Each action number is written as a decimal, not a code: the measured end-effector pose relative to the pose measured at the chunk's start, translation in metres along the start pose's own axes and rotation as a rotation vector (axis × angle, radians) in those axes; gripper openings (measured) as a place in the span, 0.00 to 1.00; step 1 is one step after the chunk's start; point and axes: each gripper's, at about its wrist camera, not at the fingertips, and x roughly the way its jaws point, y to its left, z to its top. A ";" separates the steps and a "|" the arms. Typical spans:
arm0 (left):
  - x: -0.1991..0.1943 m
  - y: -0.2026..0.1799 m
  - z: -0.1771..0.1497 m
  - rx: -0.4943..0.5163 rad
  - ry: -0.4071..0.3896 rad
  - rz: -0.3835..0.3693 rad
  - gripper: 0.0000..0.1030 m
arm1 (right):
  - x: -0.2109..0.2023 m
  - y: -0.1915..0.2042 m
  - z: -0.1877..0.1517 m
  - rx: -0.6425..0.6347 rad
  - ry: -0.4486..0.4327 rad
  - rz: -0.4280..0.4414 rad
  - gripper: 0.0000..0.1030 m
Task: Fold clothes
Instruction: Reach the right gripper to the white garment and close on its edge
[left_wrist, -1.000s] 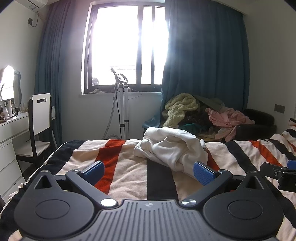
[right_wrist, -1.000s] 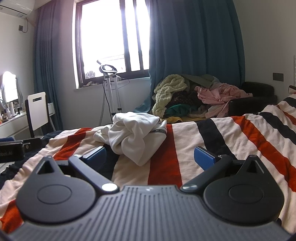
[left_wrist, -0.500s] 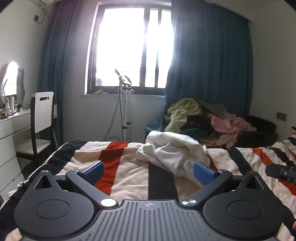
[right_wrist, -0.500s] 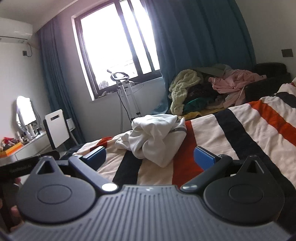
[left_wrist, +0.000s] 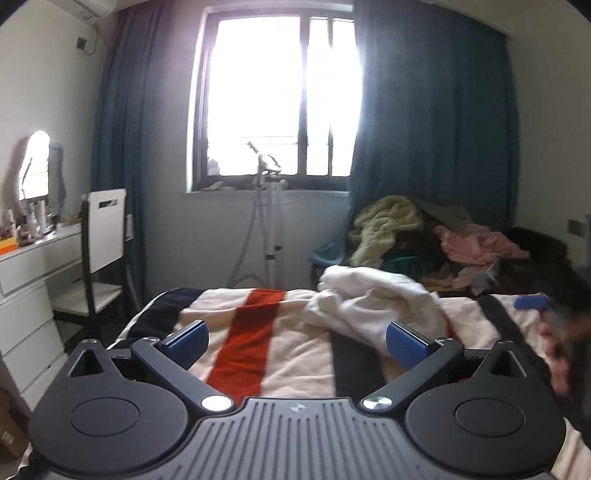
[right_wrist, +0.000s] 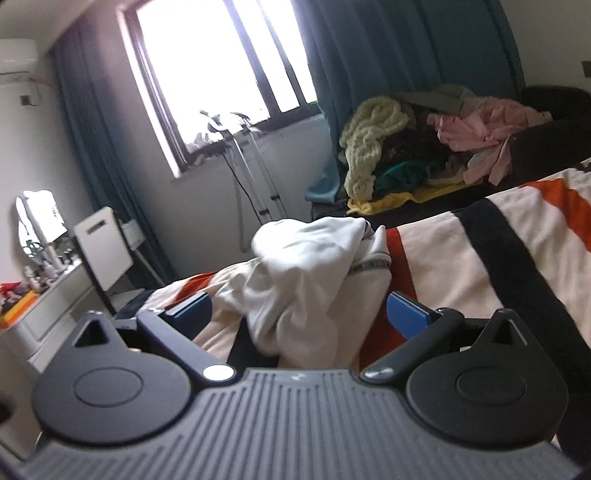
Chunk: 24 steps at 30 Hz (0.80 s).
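Crumpled cream-white cotton garment (left_wrist: 373, 302) lies in a loose heap on the bed's blanket of cream, orange and black stripes (left_wrist: 251, 332), unfolded. The left gripper (left_wrist: 295, 341) hangs above the blanket with its 2 blue-padded jaws spread wide apart and nothing between them — the garment sits ahead of them, toward the right-hand jaw, apart from both pads. The right gripper (right_wrist: 297, 314) is tilted, its jaws likewise wide apart; the cream-white garment (right_wrist: 310, 269) fills the gap between them in this view, close in front, though whether cloth touches a pad cannot be told. Seen from the left wrist, 1 blue pad of the right gripper (left_wrist: 532, 302) shows blurred beyond the right-hand jaw. Past both jaws, a pile of yellow, pink and dark clothes (left_wrist: 424, 232) sits on a dark armchair.
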 end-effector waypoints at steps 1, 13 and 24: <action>0.008 0.004 -0.005 -0.007 0.003 -0.005 1.00 | 0.023 -0.002 0.008 0.001 0.008 -0.010 1.00; 0.121 0.035 -0.074 -0.121 0.144 -0.100 1.00 | 0.267 -0.049 0.054 0.134 0.056 -0.087 0.86; 0.179 0.034 -0.088 -0.131 0.206 -0.037 1.00 | 0.295 -0.035 0.053 0.060 0.069 -0.041 0.33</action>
